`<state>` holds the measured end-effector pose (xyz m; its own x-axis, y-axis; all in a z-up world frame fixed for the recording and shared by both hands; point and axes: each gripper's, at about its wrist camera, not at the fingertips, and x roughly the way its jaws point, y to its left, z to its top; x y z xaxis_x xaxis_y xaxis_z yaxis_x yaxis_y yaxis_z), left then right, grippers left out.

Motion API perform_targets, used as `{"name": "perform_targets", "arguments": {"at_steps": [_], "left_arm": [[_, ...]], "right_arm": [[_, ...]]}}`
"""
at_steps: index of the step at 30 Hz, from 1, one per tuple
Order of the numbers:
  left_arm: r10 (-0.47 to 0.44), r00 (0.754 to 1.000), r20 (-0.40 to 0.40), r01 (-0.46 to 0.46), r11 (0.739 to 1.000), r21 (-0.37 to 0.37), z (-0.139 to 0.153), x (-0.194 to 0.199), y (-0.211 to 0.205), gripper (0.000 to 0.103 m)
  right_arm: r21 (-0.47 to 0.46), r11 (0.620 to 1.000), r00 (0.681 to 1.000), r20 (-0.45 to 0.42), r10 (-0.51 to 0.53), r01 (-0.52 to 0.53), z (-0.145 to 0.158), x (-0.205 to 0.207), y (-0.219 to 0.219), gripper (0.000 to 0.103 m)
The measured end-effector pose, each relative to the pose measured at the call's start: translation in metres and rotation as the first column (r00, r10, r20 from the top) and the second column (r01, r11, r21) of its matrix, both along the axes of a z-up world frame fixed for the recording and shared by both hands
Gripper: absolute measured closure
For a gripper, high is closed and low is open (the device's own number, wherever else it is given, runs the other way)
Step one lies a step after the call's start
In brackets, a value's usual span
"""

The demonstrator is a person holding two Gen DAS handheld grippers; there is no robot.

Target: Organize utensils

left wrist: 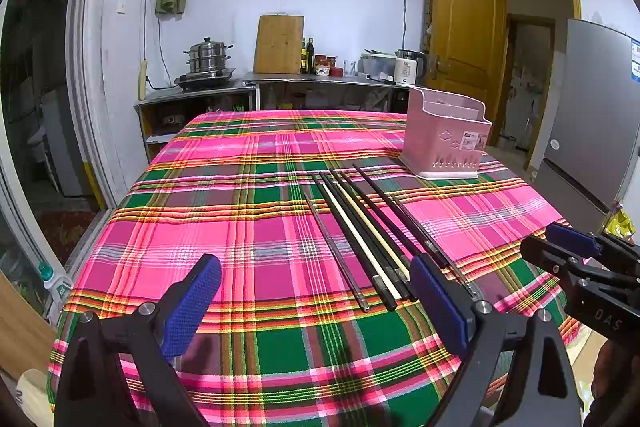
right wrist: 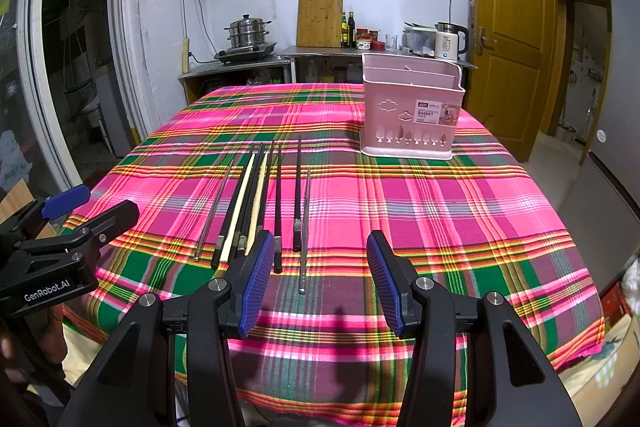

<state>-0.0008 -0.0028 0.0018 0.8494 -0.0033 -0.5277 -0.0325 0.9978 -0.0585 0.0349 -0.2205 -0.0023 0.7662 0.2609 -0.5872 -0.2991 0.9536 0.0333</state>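
Note:
Several chopsticks (left wrist: 360,231) (right wrist: 256,203), black, cream and metal, lie side by side on the plaid tablecloth (left wrist: 240,227) (right wrist: 440,211). A pink utensil basket (left wrist: 446,133) (right wrist: 412,109) stands behind them to the right. My left gripper (left wrist: 316,291) is open above the near table edge, with its right finger beside the chopsticks' near ends. My right gripper (right wrist: 320,271) is open too, and a metal chopstick (right wrist: 305,227) runs between its fingers on the cloth. Each gripper shows at the side of the other's view, the right gripper (left wrist: 560,243) and the left gripper (right wrist: 92,207).
Behind the table a steel counter (right wrist: 320,53) holds a steamer pot (right wrist: 246,31), a cutting board (right wrist: 320,19), bottles and a kettle (right wrist: 450,41). A wooden door (right wrist: 508,27) and a fridge (left wrist: 592,115) stand to the right. A glass door lies left.

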Motion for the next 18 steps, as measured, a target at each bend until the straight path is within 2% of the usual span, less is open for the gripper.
{"name": "perform_targets", "arguments": {"at_steps": [7, 8, 18], "left_arm": [[-0.005, 1.000, -0.008, 0.005, 1.000, -0.005, 0.000, 0.001, 0.001, 0.008], [-0.012, 1.000, -0.017, 0.012, 1.000, -0.008, -0.010, 0.010, -0.001, 0.008], [-0.010, 0.993, -0.113, 0.008, 1.000, -0.013, -0.029, 0.053, 0.007, 0.008]], "right_arm": [[0.001, 1.000, 1.000, -0.004, 0.002, -0.002, 0.000, 0.000, -0.002, 0.054], [0.002, 1.000, 1.000, -0.006, 0.002, -0.002, -0.001, 0.001, -0.002, 0.054], [0.010, 1.000, 0.999, -0.048, 0.014, -0.013, -0.012, 0.027, 0.001, 0.054]]}}
